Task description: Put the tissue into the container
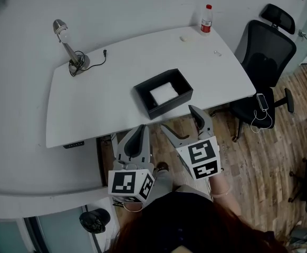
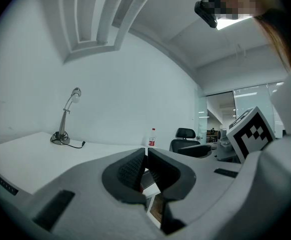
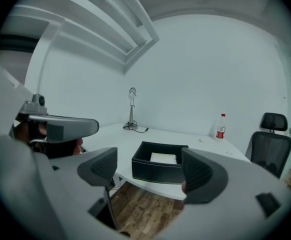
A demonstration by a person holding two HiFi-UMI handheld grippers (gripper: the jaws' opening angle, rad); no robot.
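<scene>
A black rectangular container point(image 1: 163, 94) stands near the front edge of the white table point(image 1: 101, 96). A white tissue point(image 1: 164, 93) lies flat inside it. The right gripper view shows the same container point(image 3: 160, 168) with the tissue point(image 3: 164, 158) in it, ahead between the jaws. Both grippers hang off the table, in front of its edge. My left gripper point(image 1: 141, 132) is shut with nothing between its pads. My right gripper point(image 1: 180, 123) is open and empty, just short of the container. In the left gripper view the left gripper point(image 2: 146, 170) points across the table.
A desk lamp point(image 1: 69, 46) with its cable stands at the table's back left. A water bottle point(image 1: 207, 19) and small bits sit at the back right. A black office chair point(image 1: 261, 62) is to the right on the wooden floor point(image 1: 269, 157).
</scene>
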